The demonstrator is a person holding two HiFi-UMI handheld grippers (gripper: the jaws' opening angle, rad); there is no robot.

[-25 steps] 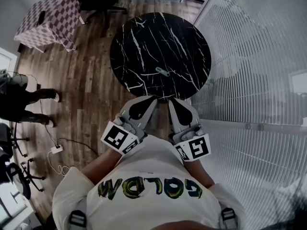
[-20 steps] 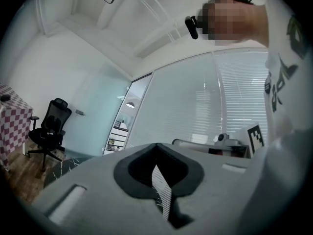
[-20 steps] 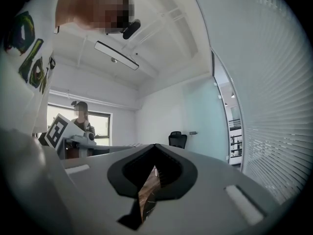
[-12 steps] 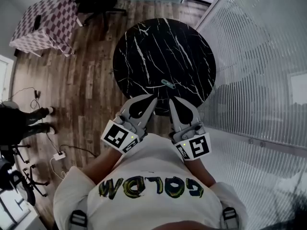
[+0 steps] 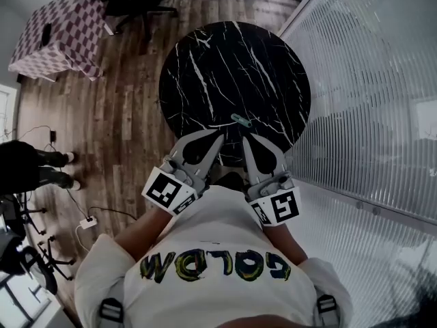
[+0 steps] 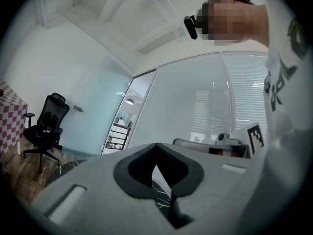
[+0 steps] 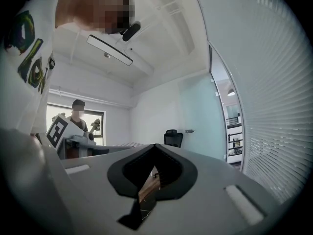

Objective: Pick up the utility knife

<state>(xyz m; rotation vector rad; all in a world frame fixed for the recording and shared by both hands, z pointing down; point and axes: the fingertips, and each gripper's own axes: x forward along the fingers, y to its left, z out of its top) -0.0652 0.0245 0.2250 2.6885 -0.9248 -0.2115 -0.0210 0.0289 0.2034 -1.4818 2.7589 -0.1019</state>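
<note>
While the utility knife [image 5: 240, 120] lies untouched near the front edge of the round black surface [image 5: 205, 60], the left claw [image 5: 218, 137] and right claw [image 5: 246, 139] hover just beside it, both closed and empty, so the pickup is not yet begun.

We are facing a round black marble table [image 5: 232, 60] whose top is lying open on every side of the utility knife [image 5: 240, 120], which is sitting near our edge. A slatted glass wall [image 5: 369, 80] is crowding the table's right side; wooden floor [image 5: 123, 108] is lying open on its left.
</note>
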